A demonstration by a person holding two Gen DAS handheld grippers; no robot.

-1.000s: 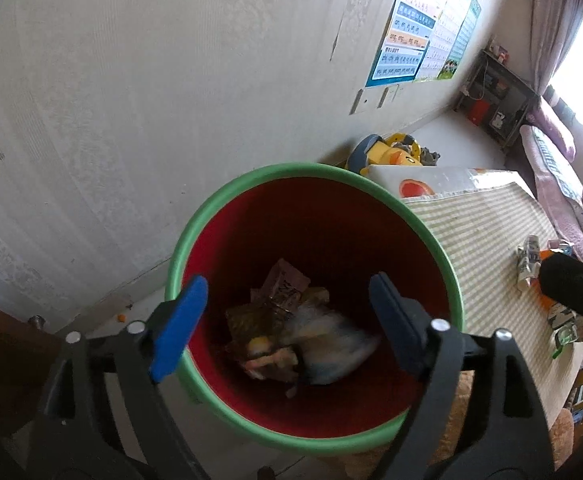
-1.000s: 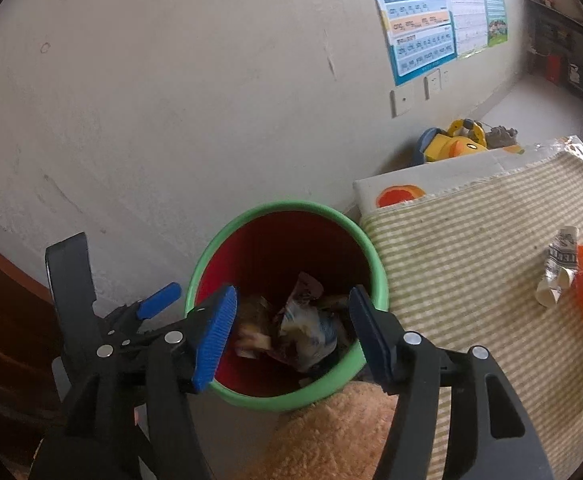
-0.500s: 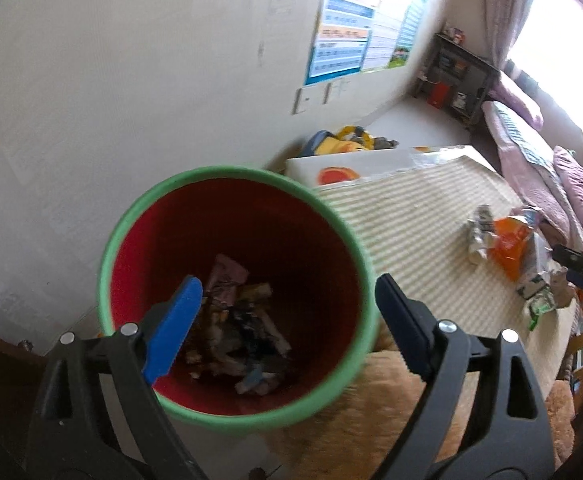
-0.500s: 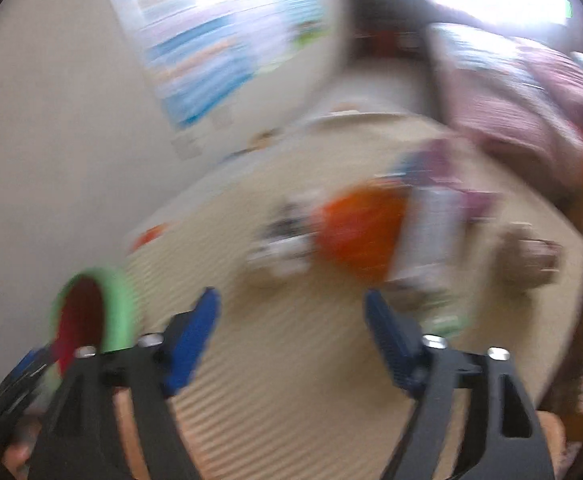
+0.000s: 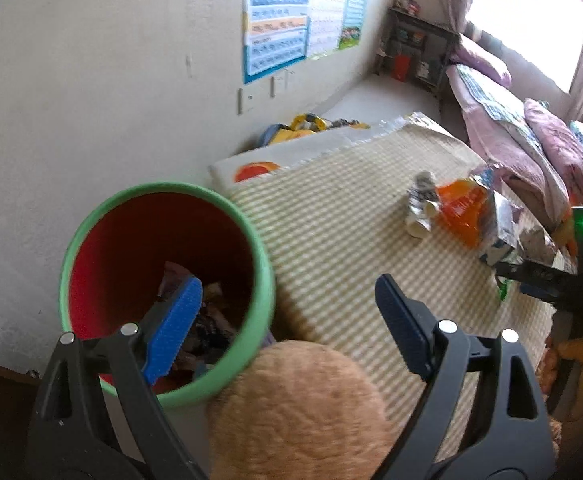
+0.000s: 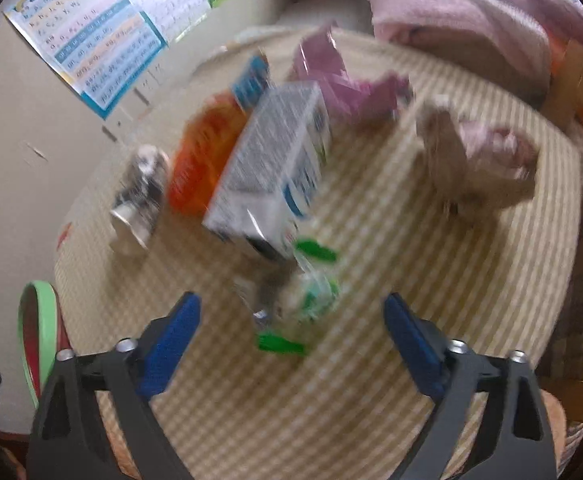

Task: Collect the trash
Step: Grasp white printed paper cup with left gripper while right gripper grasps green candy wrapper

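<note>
The left wrist camera looks steeply down along its own fingers at a green-rimmed red bin (image 5: 163, 248) close below by the wall, with a striped mat (image 5: 343, 232) stretching away to the right. The right wrist camera points down nearer the mat's (image 6: 371, 360) middle, blurred, close above scattered wrappers. Both views share the mat, the orange packet (image 5: 461, 210) (image 6: 203, 160), the bin's rim (image 6: 37, 340) and the wall poster (image 5: 275, 40) (image 6: 91, 52).

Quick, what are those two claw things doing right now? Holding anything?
Left gripper: open, empty.
Right gripper: open, jaws just been closing, holding nothing; green-and-clear wrapper beyond them.
</note>
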